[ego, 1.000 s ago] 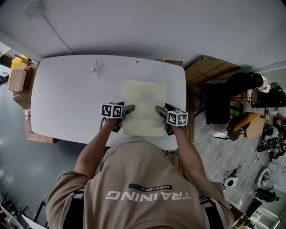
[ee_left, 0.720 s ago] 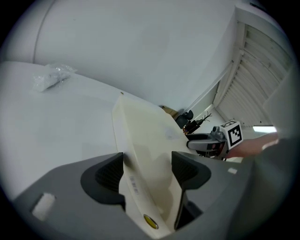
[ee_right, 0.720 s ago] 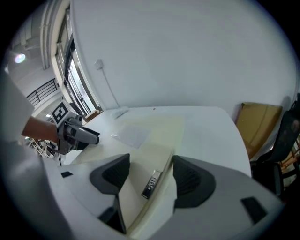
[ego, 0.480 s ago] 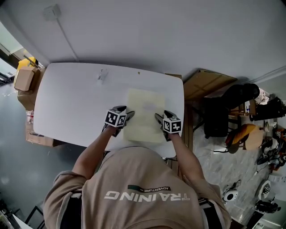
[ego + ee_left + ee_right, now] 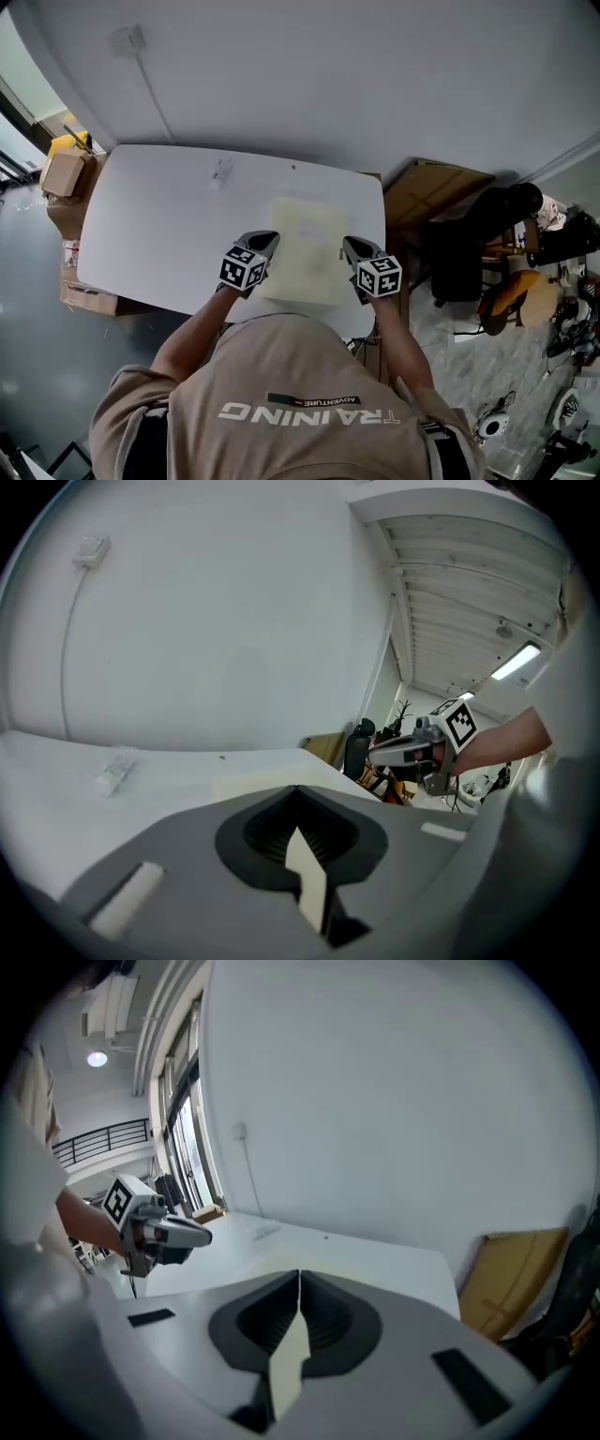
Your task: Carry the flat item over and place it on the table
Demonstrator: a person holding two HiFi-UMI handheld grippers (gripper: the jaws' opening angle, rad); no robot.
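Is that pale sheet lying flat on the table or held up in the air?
Lying flat: the sheet rests spread out on the white table.

A workshop or lab space rather than a home. A plain white bench stands against a bare wall with a surface-mounted cable box. Cardboard boxes and a flat cardboard sheet sit at either end, and a black office chair and loose gear crowd the grey floor. The gripper views show a ribbed ceiling with a strip light, tall windows and a mezzanine railing.
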